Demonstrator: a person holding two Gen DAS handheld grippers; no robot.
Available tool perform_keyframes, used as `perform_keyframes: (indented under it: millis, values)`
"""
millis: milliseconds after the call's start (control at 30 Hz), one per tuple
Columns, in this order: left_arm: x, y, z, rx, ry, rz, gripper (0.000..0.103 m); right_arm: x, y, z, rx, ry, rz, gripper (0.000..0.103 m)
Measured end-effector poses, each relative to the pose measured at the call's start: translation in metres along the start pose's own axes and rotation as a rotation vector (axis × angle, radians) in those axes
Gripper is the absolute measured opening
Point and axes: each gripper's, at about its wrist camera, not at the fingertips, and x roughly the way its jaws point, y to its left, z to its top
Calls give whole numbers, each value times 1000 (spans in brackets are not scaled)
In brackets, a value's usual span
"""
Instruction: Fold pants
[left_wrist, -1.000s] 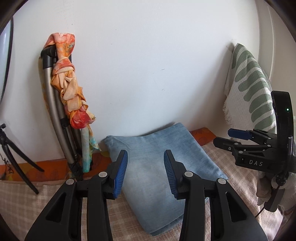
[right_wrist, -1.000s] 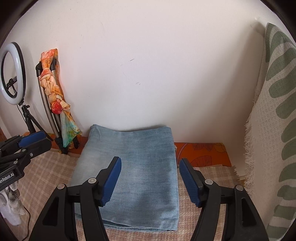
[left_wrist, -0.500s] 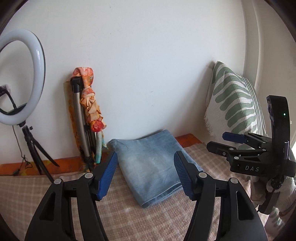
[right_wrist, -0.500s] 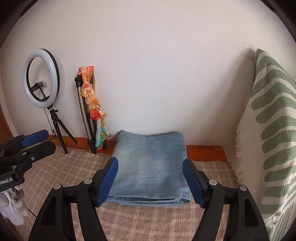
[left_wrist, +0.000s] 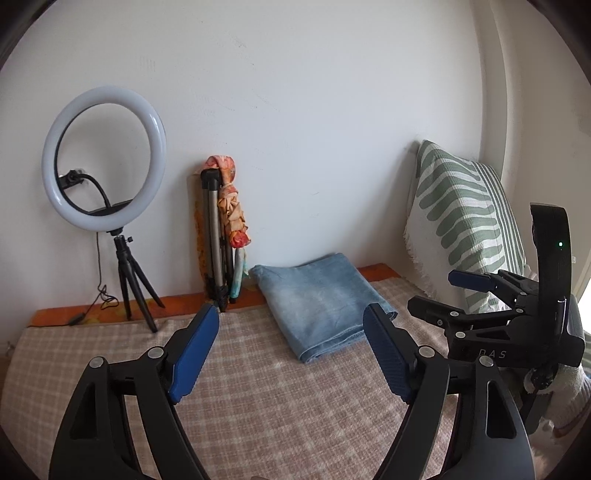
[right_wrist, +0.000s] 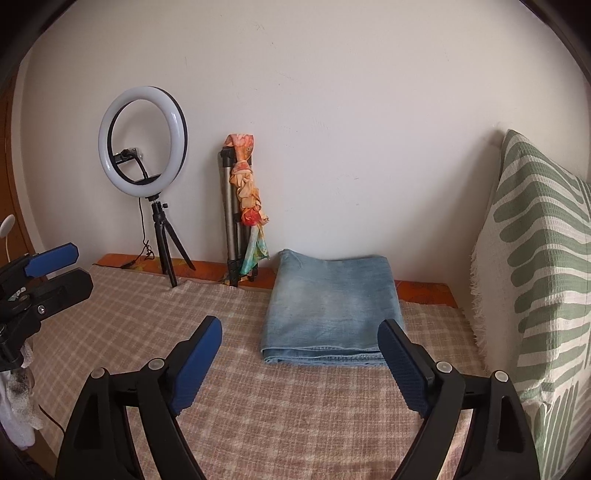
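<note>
Right wrist: pillow (right_wrist: 546, 266) edge-cropped.

Bright daylight, sharp, fisheye-warped dark corners

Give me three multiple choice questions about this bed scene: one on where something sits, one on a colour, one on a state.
1. Where do the folded jeans lie?
A. On the checked blanket, near the wall
B. On the ring light
C. On the pillow

2. What colour are the pads of the tongs?
A. Red
B. Blue
C. White

3. How do the right tongs stand?
A. Shut on the jeans
B. Shut on nothing
C. Open, holding nothing

Answers:
1 A: the jeans rest flat on the checked blanket by the wall.
2 B: the pads are blue.
3 C: the jaws gape apart, clear of the jeans.
</note>
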Motion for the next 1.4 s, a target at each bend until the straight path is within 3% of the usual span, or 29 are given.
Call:
perform_keyframes:
  millis: [133,700,1033,1400]
  values:
    - [-24,8,-18,-30,9,8,81,-24,22,-13,-14,-35,-12,103]
    - [-72,26,-88,-52,60,72,84,-52,65,-83,-31,-14,-38,103]
    - [-68,43,-111,-66,70,105,86,-41,62,-100,14,-5,-53,103]
    - [-69,58,-129,-79,111,126,86,-44,68,-105,-24,-30,-70,103]
